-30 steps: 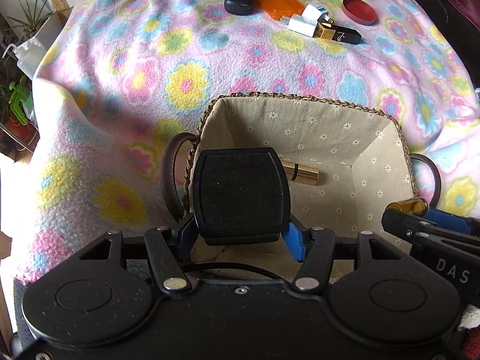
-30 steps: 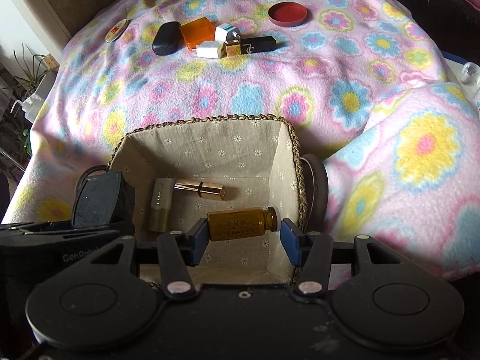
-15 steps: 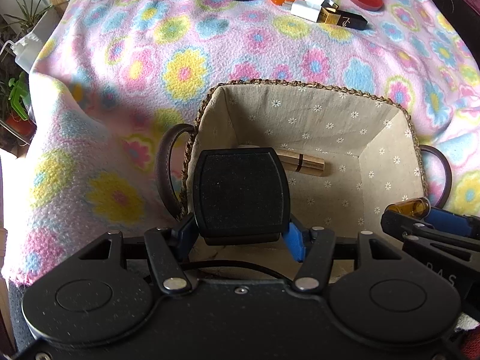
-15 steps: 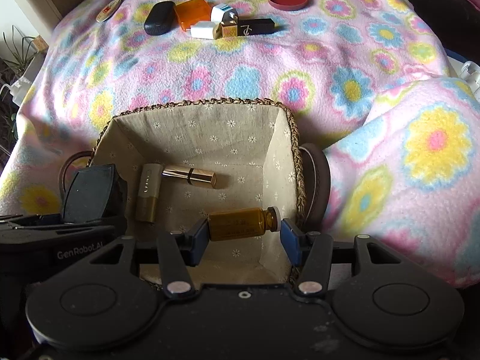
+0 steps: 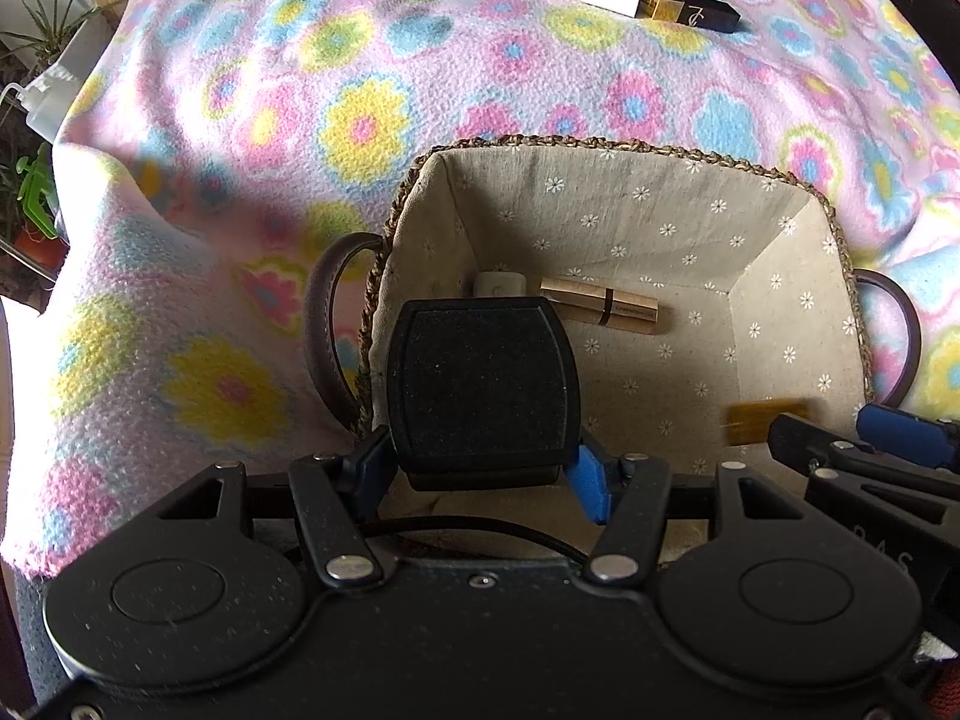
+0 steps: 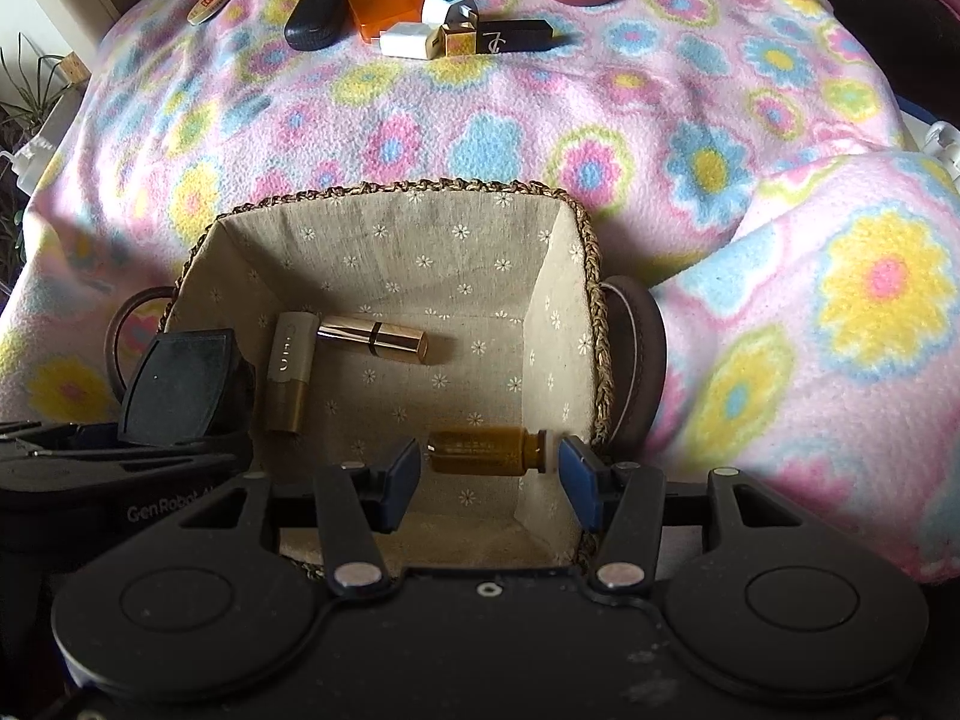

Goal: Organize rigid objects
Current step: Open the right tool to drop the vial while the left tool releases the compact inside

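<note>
The left claw clamps a black compact over the basket; the right claw stands apart, its amber bottle seemingly released.

Black grippers; blue pads

The small amber glass bottle lies between the right claw's fingers, inside the fabric-lined woven basket; ahead-left lies the gold lipstick tube.
</note>
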Tool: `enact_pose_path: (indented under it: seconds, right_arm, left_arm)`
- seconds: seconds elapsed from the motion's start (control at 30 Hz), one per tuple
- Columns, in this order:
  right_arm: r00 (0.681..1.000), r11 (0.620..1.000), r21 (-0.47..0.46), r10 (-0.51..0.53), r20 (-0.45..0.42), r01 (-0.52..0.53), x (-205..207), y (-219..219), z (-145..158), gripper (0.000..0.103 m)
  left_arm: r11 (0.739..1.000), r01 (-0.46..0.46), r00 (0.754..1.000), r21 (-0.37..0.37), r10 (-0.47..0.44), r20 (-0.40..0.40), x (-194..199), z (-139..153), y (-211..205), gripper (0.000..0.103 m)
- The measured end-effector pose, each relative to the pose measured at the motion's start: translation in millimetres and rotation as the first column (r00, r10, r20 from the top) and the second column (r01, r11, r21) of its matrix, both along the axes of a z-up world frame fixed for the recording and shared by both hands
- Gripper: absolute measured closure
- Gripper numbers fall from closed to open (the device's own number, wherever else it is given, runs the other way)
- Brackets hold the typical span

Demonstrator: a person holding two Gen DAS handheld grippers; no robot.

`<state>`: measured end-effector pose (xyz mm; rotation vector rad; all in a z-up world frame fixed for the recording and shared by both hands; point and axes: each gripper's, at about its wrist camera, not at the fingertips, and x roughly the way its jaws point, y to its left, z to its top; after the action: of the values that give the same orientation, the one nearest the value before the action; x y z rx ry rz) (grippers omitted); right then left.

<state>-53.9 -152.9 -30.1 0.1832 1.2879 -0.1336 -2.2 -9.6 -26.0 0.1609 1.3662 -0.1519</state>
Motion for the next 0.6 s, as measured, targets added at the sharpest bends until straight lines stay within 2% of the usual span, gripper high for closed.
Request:
enact_pose_path:
  seconds: [0.6]
  right_arm:
    - [1.000, 1.000, 0.006, 0.011, -0.017, -0.010, 1.3, 0.5, -3.0, 0.047]
  left_arm:
    - [1.000, 0.001, 1.000, 0.000, -0.001, 0.000, -0.4, 0.2, -0.1, 0.045]
